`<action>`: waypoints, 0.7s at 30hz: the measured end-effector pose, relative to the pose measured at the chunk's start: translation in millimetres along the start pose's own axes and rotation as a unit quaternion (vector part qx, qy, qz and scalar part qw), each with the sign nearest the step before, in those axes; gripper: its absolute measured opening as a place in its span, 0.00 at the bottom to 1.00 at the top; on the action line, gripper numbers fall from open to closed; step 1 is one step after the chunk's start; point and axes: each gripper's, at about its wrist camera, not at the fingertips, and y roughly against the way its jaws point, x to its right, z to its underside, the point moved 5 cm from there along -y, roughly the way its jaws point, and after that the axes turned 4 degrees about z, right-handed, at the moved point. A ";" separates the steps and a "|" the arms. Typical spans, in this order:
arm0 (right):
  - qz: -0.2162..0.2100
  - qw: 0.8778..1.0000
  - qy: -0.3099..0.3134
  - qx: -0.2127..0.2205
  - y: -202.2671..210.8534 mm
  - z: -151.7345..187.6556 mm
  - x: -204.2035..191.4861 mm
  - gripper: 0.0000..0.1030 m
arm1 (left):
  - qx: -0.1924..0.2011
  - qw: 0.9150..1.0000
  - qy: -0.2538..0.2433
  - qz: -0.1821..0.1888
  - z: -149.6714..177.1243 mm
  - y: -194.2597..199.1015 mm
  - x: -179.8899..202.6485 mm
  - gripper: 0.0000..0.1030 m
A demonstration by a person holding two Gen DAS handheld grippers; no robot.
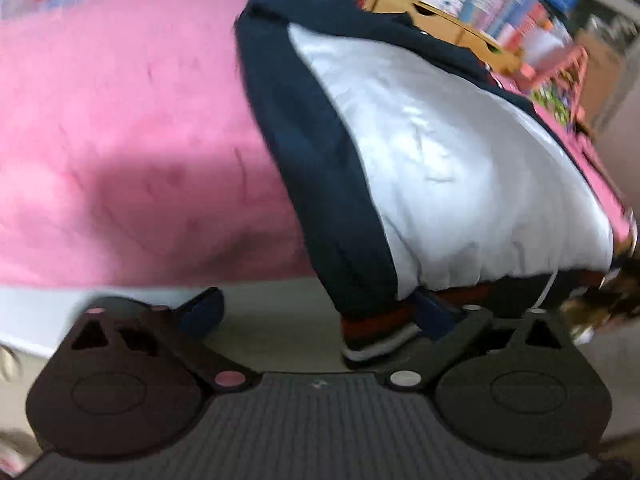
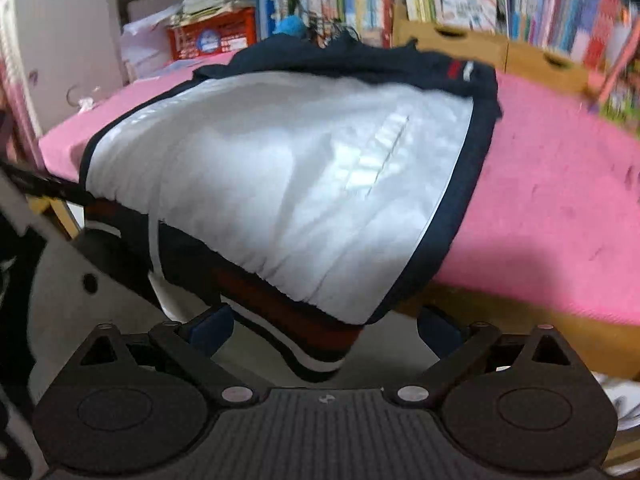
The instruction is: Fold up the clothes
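My pink table point(image 1: 120, 128) carries the navy-and-white jacket point(image 2: 280, 184), its striped hem point(image 2: 320, 340) hanging off the near edge. My left gripper point(image 1: 320, 312) and right gripper point(image 2: 324, 324) both gape wide, gripping nothing.

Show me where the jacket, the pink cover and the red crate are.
jacket point(image 2: 280, 184): right wrist view, on its white lining.
pink cover point(image 1: 120, 120): left wrist view, on its bare top surface.
red crate point(image 2: 212, 38): right wrist view, on its front wall.

Jacket point(image 2: 280, 184): white panel, navy border; cuff point(image 2: 316, 344) striped red, white, navy. Bed cover point(image 1: 120, 120): pink. Finger pads point(image 2: 210, 330): blue.
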 end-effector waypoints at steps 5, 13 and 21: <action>-0.038 0.998 -0.056 -0.019 -5.0 -5.1 -7.2 0.45 | -0.020 0.998 -0.022 0.052 -2.3 6.3 33.9 0.31; -0.125 0.980 -0.117 0.103 59.4 -60.6 -7.8 0.31 | 0.065 0.988 -0.070 0.122 -66.5 45.3 70.3 0.32; -0.121 0.971 -0.139 0.150 22.7 -155.2 18.2 0.29 | 0.167 0.977 -0.131 0.019 -149.2 16.9 89.5 0.32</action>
